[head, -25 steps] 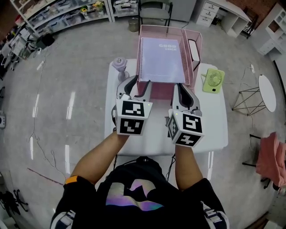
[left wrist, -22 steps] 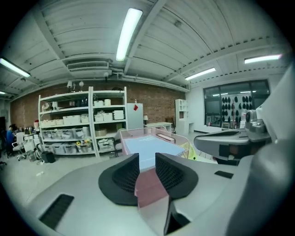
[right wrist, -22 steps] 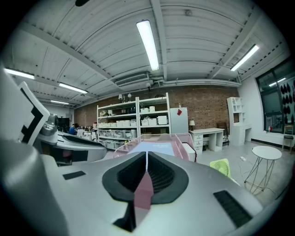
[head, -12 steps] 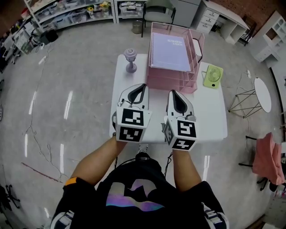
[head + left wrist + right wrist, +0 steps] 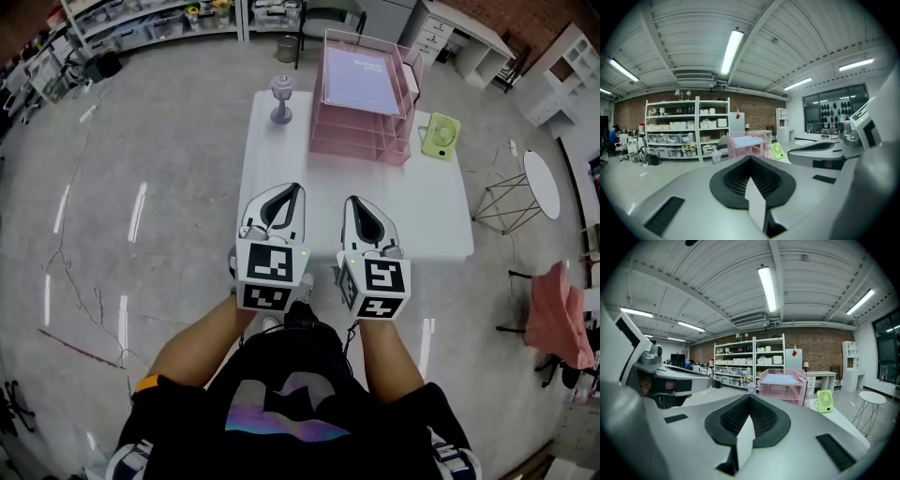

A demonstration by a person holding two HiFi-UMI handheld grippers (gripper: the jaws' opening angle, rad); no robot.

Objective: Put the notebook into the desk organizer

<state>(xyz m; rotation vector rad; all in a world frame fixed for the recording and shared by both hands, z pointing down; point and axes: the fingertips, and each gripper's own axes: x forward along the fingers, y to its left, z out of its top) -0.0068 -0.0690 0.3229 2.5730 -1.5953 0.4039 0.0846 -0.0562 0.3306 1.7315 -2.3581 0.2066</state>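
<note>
**Head view.**
- Left gripper (image 5: 287, 190) and right gripper (image 5: 350, 202): both over the near edge of the white table (image 5: 422, 211). Your jaws are closed together on each, with nothing in them. Both are well apart from the task's things.
- Notebook (image 5: 362, 81): lies flat in the top tray of the pink desk organizer (image 5: 360, 142), at the table's far end.
- Also on the table: a green fan (image 5: 436, 136) just beside the organizer and a small lilac stand (image 5: 281, 97) on its other side.

**Left gripper view.**
- Jaw tips meet at centre, empty.
- Notebook (image 5: 749, 139): seen far ahead as a pale slab on the organizer's (image 5: 740, 151) upper tier.

**Right gripper view.**
- Jaws pressed shut, empty.
- Notebook (image 5: 780, 378): level, inside the wire rim of the top tray (image 5: 783, 393).

**Risks, by judgement.**
- The placement looks finished. Reaching back in with closed tips could push the light wire organizer or knock the fan.
- Whether the near edge of the notebook overhangs the tray cannot be told, and an overhang could let it slide out if bumped.

**Condition of item.**
- Pale lilac cover with spiral binding along one long side; it is thin and unbent.
</note>
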